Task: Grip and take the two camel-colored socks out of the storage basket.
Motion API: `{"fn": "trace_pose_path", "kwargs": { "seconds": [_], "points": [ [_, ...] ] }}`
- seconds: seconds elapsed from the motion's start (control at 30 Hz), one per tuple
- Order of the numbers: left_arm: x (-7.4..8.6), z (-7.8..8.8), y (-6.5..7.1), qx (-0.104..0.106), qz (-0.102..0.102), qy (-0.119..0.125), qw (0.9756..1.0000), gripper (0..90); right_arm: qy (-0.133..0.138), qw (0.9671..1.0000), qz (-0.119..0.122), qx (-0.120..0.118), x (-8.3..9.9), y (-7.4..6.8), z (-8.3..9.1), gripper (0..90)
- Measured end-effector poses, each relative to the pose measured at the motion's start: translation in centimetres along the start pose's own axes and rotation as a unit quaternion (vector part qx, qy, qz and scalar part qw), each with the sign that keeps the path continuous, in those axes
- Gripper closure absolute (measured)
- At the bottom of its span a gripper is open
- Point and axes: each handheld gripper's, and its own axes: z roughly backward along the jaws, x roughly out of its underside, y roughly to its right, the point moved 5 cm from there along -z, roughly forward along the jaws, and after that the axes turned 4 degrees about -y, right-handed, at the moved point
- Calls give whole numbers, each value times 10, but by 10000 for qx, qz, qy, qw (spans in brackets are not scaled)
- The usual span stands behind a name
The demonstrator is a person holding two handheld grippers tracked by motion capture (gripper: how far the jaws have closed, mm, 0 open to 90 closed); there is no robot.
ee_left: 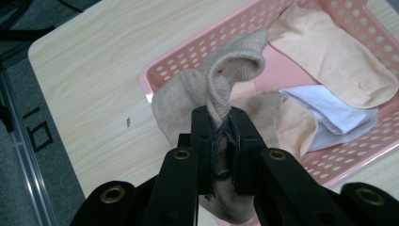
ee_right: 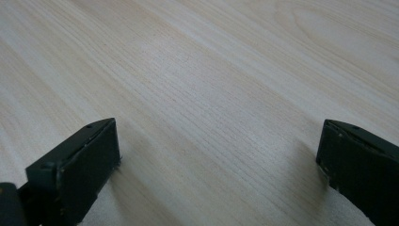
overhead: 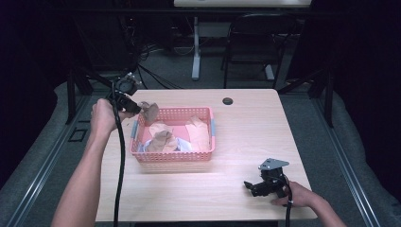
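Observation:
My left gripper (overhead: 136, 108) (ee_left: 221, 123) is shut on a tan sock (overhead: 151, 111) (ee_left: 202, 89), which hangs bunched above the left rim of the pink basket (overhead: 175, 155) (ee_left: 162, 70). Inside the basket lie peach socks (overhead: 198, 132) (ee_left: 329, 52), another tan sock (overhead: 163, 140) (ee_left: 263, 106) and a white cloth (ee_left: 334, 110). My right gripper (overhead: 250, 187) (ee_right: 219, 150) rests low over the bare wooden table (overhead: 246, 132) (ee_right: 211, 80) at the front right, jaws wide apart with nothing between them.
A dark round grommet hole (overhead: 228, 100) sits near the table's far edge. Behind the table stand a black chair (overhead: 255, 42) and a white desk leg (overhead: 196, 47). Cables (overhead: 118, 156) trail from the left gripper along the forearm.

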Motion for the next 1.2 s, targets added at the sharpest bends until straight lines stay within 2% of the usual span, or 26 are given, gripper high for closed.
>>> {"fn": "trace_pose_path", "kwargs": {
  "seconds": [0.2,0.37,0.57,0.7,1.2],
  "points": [
    [1,10,-3,-39,21,76,10000,822,14,10000,-9,-18,0,0,0,0],
    [5,22,-10,-43,51,233,9997,819,13,10000,-19,-26,0,0,0,0],
    [10,33,-18,-129,102,259,9995,819,9,10000,-19,-20,0,0,0,0],
    [18,43,-27,-251,146,315,9991,819,15,10000,-16,-19,0,0,0,0],
    [44,62,-53,-336,456,341,9978,818,-11,10000,0,-1,0,0,0,0]
  ]
}}
